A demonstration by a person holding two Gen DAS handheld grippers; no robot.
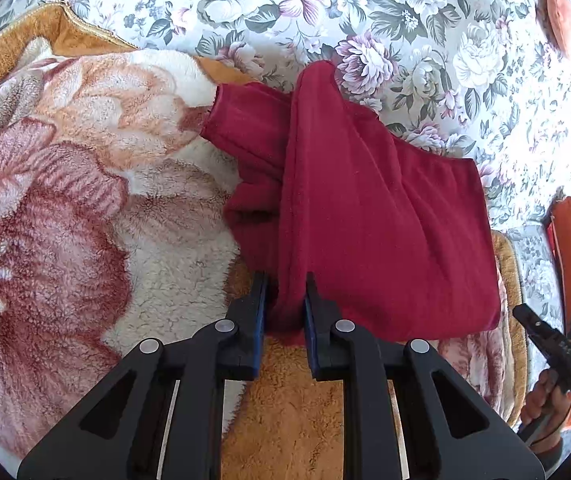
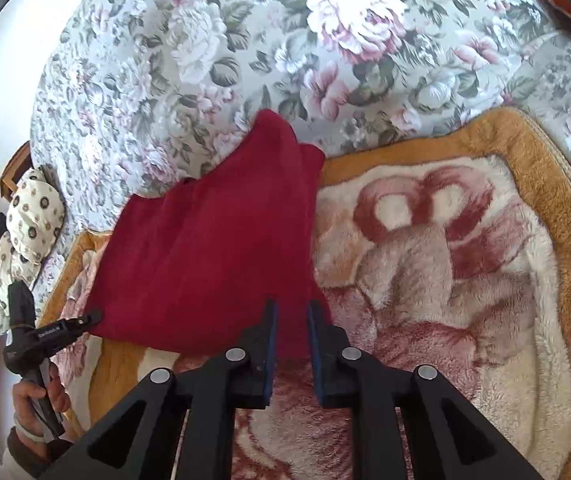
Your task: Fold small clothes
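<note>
A dark red fleece garment point(image 1: 365, 216) lies partly folded on a plush floral blanket point(image 1: 65, 220), its far part on a floral bedsheet. A sleeve sticks out to the left. My left gripper point(image 1: 287, 292) is shut on the garment's near edge, with red cloth bunched between the blue pads. In the right wrist view the same garment point(image 2: 213, 256) lies ahead, and my right gripper point(image 2: 291, 316) is shut on its near right corner. The left gripper shows there at the garment's left corner point(image 2: 65, 330). The right gripper also appears far right in the left wrist view point(image 1: 553, 344).
The floral bedsheet point(image 1: 365, 8) covers the bed beyond the blanket point(image 2: 465, 260). A patterned cream pillow point(image 2: 25, 232) lies at the left edge. An orange cloth point(image 1: 569, 240) hangs at the right. A wooden piece and a white wall are at far left.
</note>
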